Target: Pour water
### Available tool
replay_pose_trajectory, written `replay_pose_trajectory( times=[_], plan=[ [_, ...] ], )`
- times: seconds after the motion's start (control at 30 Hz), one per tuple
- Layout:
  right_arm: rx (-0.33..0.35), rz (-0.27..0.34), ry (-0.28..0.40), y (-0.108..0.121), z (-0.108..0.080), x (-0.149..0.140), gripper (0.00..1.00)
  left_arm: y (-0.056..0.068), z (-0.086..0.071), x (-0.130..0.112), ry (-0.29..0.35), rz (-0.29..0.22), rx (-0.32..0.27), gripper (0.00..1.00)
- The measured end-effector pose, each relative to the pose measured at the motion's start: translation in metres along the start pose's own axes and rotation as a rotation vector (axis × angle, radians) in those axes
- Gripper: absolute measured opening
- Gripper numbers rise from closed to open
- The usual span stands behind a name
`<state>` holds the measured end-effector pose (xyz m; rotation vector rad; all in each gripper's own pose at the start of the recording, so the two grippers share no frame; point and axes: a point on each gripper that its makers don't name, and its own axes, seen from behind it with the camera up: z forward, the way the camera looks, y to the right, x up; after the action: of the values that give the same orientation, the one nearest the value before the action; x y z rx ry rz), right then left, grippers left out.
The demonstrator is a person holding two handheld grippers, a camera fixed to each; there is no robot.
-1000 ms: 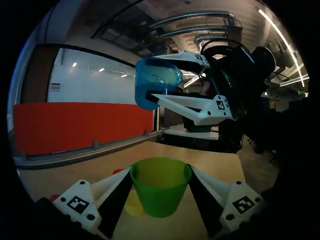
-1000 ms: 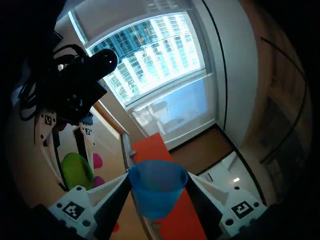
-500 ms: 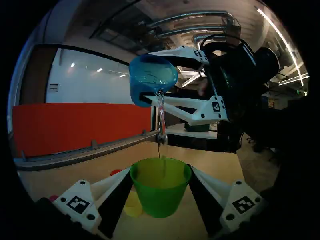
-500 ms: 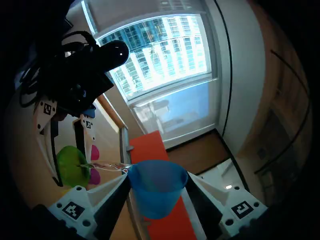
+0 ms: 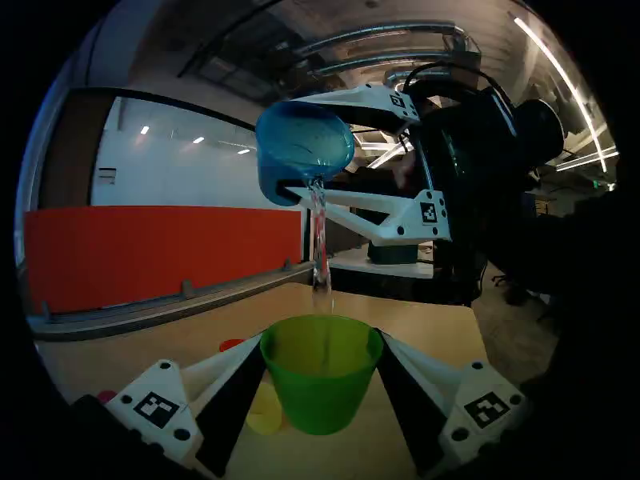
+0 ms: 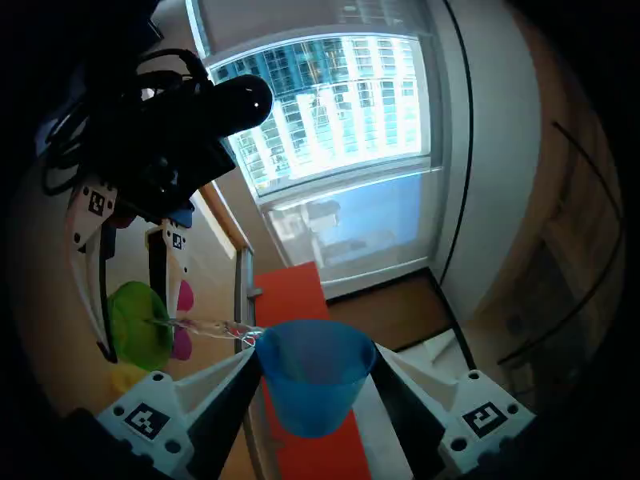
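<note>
Water (image 5: 320,240) is running, a thin clear stream off the lower lip of the translucent blue plastic cup (image 5: 302,152) and straight down into the open mouth of the green plastic cup (image 5: 322,376) below it. The blue cup is up high and tipped well over, its rim directly above the green one. From the right gripper view the same stream shows as a slim arc leaving the blue rim and reaching across into the green cup.

The right gripper (image 6: 316,356) has the blue cup clamped, jaws narrowed to the cup's width, one white finger pressing each side of the wall just under the rim. The left gripper (image 5: 322,352) does likewise with the green cup: its dark pads (image 5: 240,392) bear on both flanks and the cup sits upright between them. Whether the green cup's base touches the surface below, I cannot tell.

Under it all lies a light wooden tabletop (image 5: 424,320). A small round yellow piece (image 5: 264,412) sits just beside the green cup, next to the left-hand finger, and pink round pieces (image 6: 184,298) lie near it on the wood. Behind the table runs a low orange wall panel (image 5: 160,248), and a large bright window (image 6: 344,104) shows in the right gripper view.
</note>
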<state>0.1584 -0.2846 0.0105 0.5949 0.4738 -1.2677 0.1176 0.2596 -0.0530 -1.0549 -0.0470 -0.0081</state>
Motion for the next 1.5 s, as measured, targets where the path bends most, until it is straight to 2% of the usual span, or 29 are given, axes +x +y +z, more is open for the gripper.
replay_pose_trajectory(
  times=[1.5],
  plan=[
    [-0.011, -0.197, 0.013, 0.012, -0.001, 0.005, 0.92, 0.003, -0.001, 0.004, 0.011, -0.001, -0.013, 0.88]
  ],
)
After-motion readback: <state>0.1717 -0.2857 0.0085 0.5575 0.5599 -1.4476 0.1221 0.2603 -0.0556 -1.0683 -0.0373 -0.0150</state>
